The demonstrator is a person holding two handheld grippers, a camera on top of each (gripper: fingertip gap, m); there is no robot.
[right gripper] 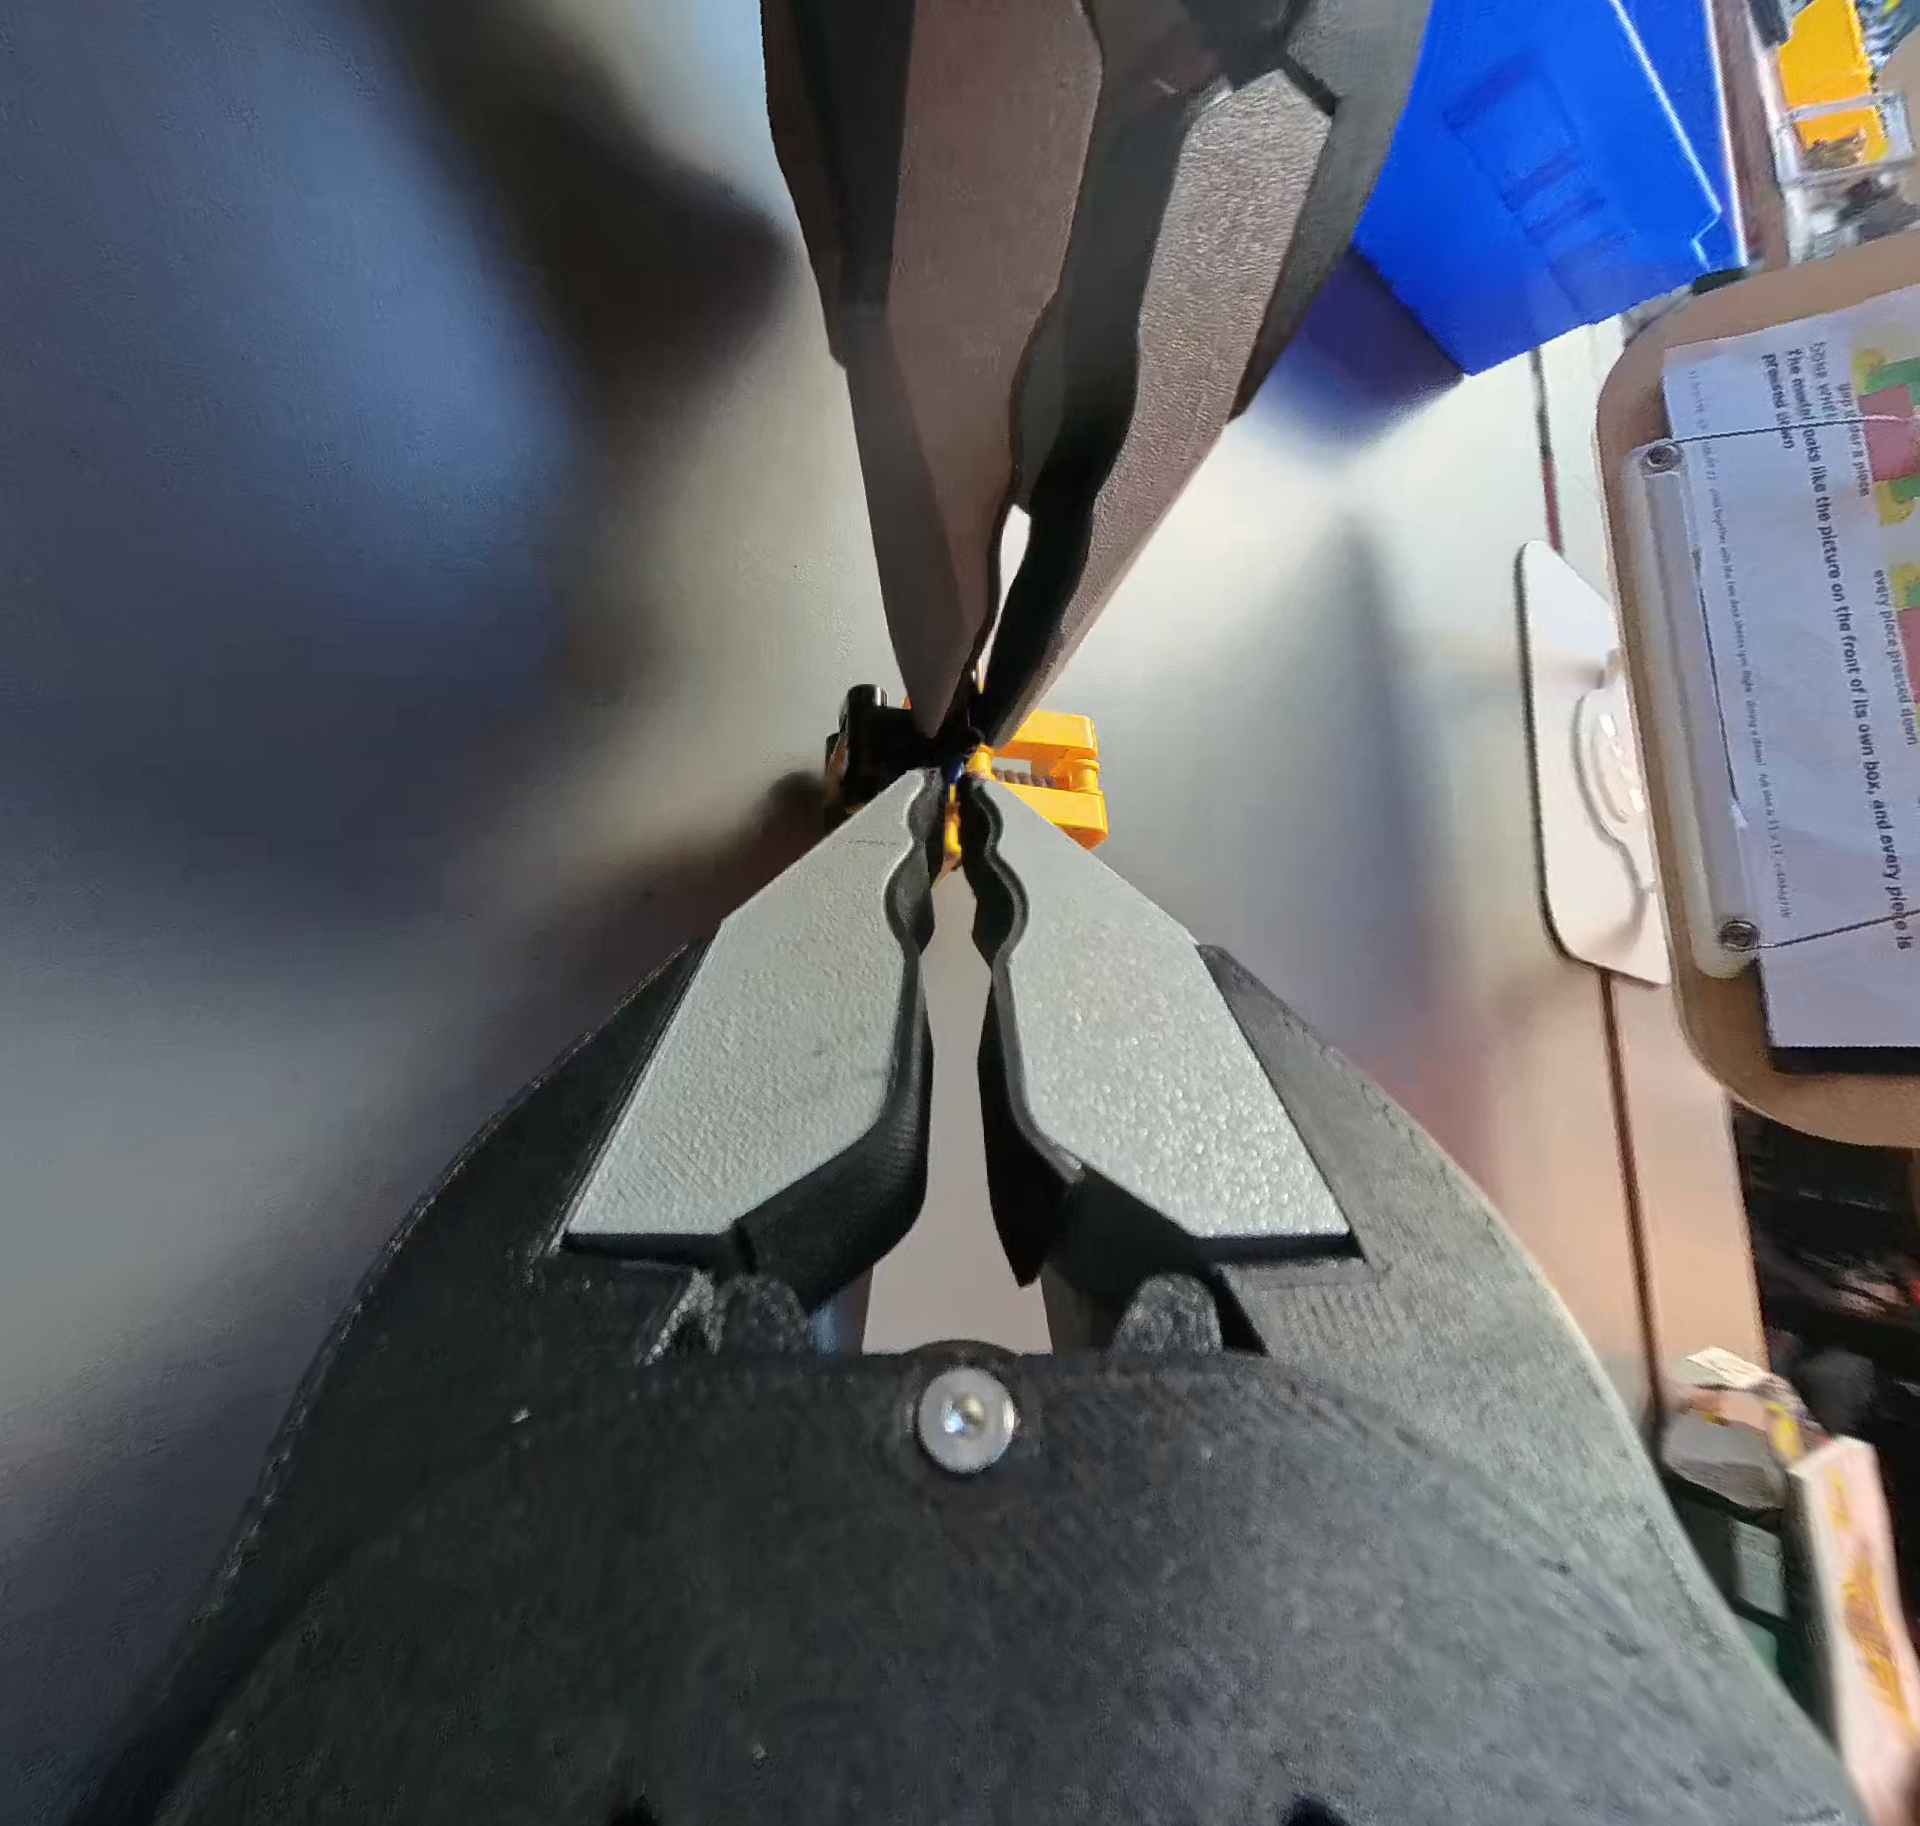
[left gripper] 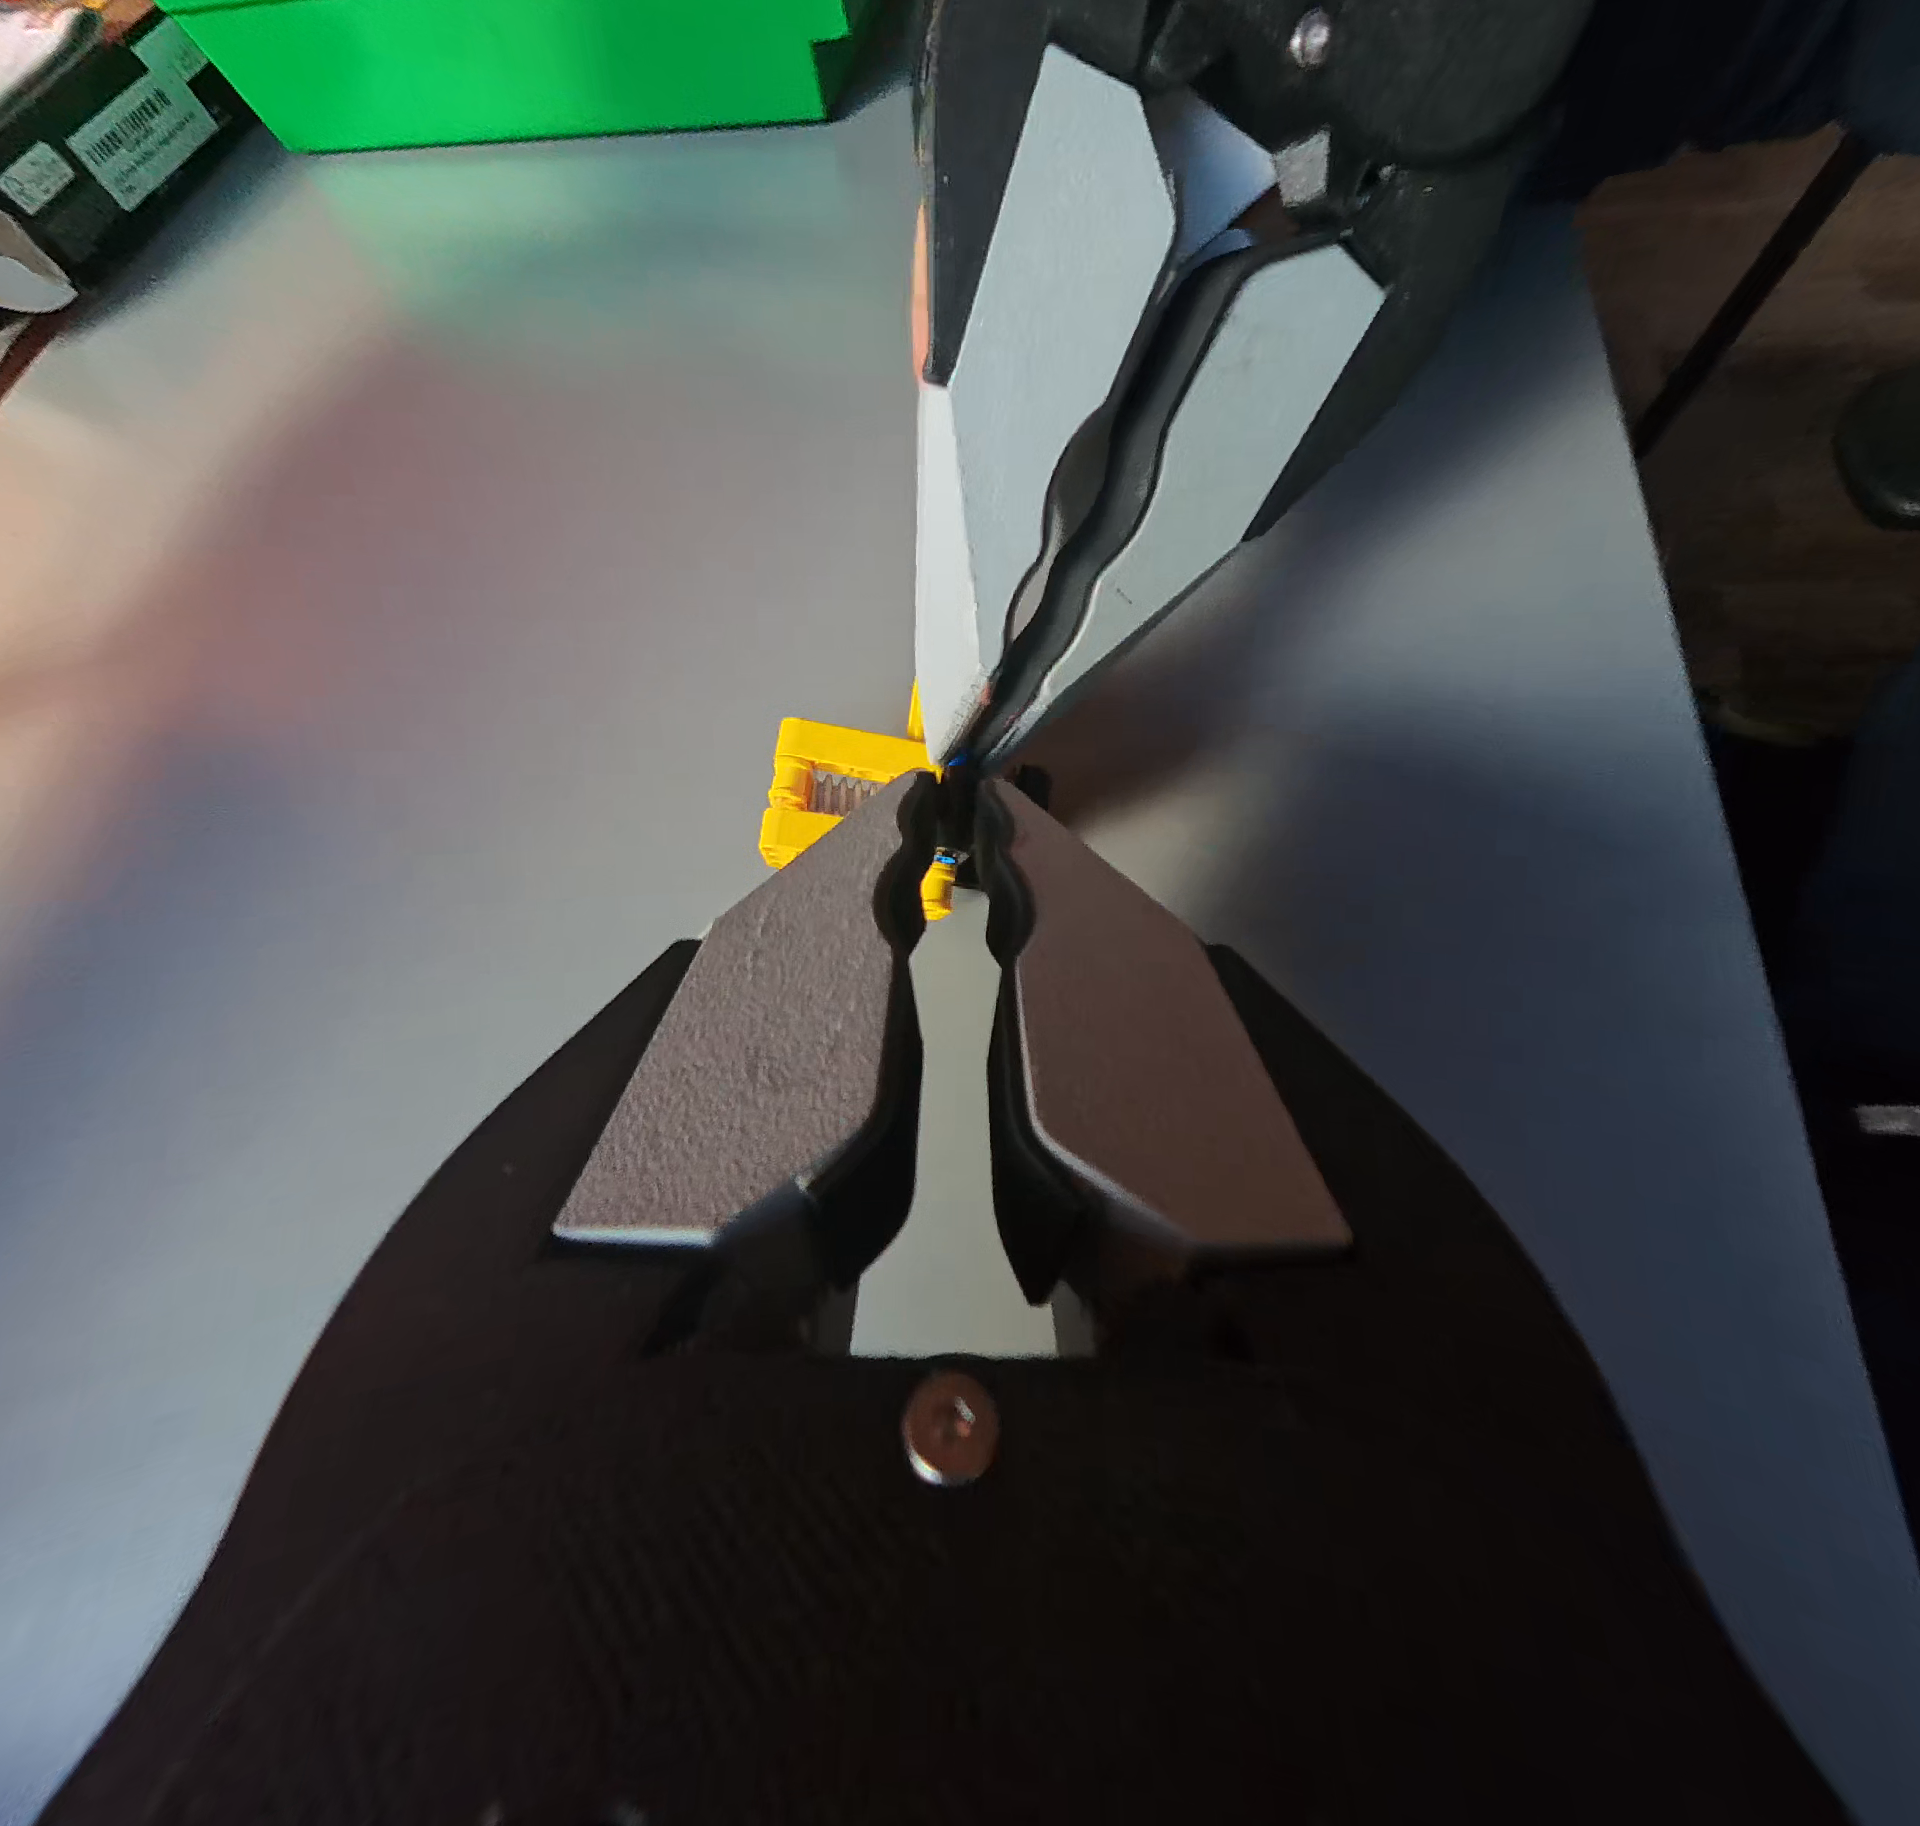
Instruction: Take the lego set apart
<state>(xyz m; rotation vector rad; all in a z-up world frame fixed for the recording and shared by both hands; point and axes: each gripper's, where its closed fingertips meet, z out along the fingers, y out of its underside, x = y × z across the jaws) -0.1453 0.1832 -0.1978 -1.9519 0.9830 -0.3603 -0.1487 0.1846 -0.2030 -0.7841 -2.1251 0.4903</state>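
A small yellow lego set with black parts sits low over the grey table; it also shows in the right wrist view. My left gripper is shut on the set's near end, where a yellow and blue piece shows between the fingers. My right gripper comes from the opposite side, tip to tip with the left one, and is shut on the same set. In the left wrist view the right gripper reaches down from the top. Most of the set is hidden behind the fingertips.
A green box stands at the far left end of the table. A blue bin stands at the other end. A board with a printed sheet lies beyond the table's edge.
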